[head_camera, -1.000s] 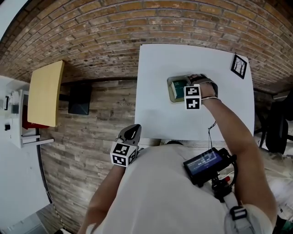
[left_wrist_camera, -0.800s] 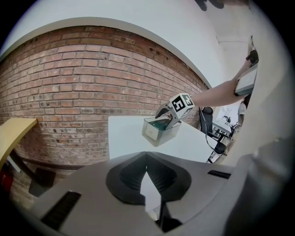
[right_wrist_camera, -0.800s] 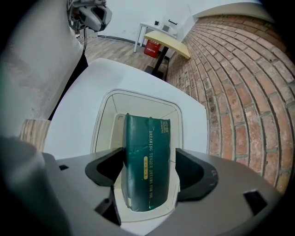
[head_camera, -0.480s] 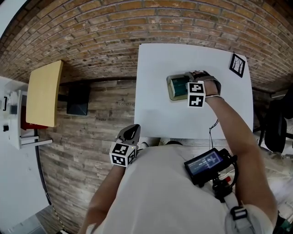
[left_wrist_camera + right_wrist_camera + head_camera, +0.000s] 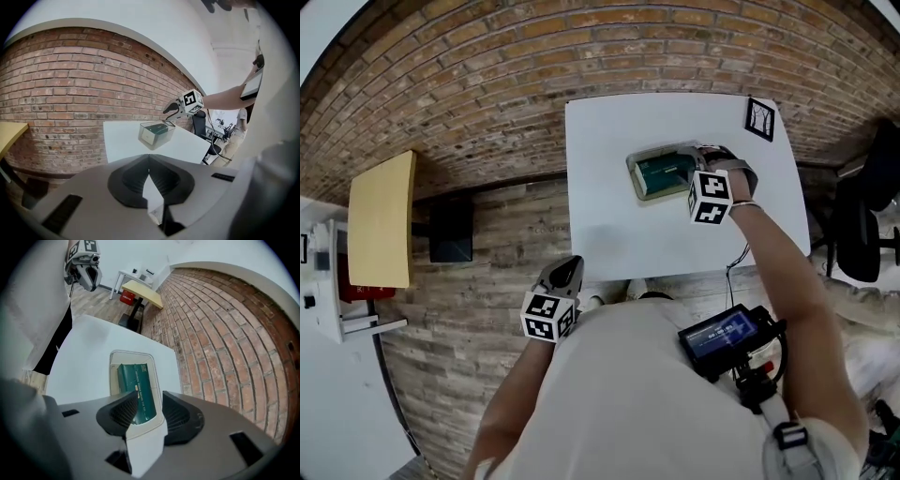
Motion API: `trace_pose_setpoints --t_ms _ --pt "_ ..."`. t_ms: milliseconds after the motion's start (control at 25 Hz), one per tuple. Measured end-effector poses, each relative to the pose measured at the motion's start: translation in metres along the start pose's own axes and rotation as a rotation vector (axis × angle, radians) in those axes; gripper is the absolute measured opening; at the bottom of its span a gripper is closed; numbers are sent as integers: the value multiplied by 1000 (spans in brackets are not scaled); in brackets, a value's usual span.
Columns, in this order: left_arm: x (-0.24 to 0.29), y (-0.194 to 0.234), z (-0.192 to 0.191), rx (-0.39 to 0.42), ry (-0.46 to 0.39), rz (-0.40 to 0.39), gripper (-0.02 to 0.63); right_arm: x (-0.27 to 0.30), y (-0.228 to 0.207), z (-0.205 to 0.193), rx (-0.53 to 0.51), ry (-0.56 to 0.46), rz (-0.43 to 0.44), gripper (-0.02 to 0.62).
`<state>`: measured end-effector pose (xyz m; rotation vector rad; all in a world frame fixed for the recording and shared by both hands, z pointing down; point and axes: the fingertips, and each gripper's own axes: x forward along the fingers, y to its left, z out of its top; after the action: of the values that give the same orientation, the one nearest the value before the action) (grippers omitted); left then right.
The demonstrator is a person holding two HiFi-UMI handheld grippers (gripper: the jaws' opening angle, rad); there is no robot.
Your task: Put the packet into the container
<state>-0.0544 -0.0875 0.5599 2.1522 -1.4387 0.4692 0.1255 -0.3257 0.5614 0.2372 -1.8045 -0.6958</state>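
So the green packet is seen lying flat inside the clear container, which is parked on the white table toward its far side, close to the brick wall. The right gripper is held just above one end of the container, pointed steeply down. Its jaws have just been closing and are caught roughly half apart. Nothing is pinched between them; the packet is only glimpsed through the gap, down in the container. The left gripper is kept off the table, near the person's body and well apart from the container, with its fingers pressed together at the tips and nothing held. A black-and-white marker card is laid at the table's far right corner, and a yellow tabletop is spotted off to the left.
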Motion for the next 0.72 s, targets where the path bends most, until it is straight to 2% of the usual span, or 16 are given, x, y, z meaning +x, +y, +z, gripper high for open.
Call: trace_pose_setpoints --t_ms 80,240,480,720 --pt "-2 1 0 16 -1 -22 9 -14 2 -5 55 0 -44 107" --pt "-8 1 -2 34 -1 -52 9 -44 14 -10 207 -34 -91 16" --pt "-6 -15 -5 83 5 -157 9 -93 55 -7 502 -127 -128 8" --pt "-4 -31 -8 127 21 -252 9 -135 99 20 775 -269 -147 8"
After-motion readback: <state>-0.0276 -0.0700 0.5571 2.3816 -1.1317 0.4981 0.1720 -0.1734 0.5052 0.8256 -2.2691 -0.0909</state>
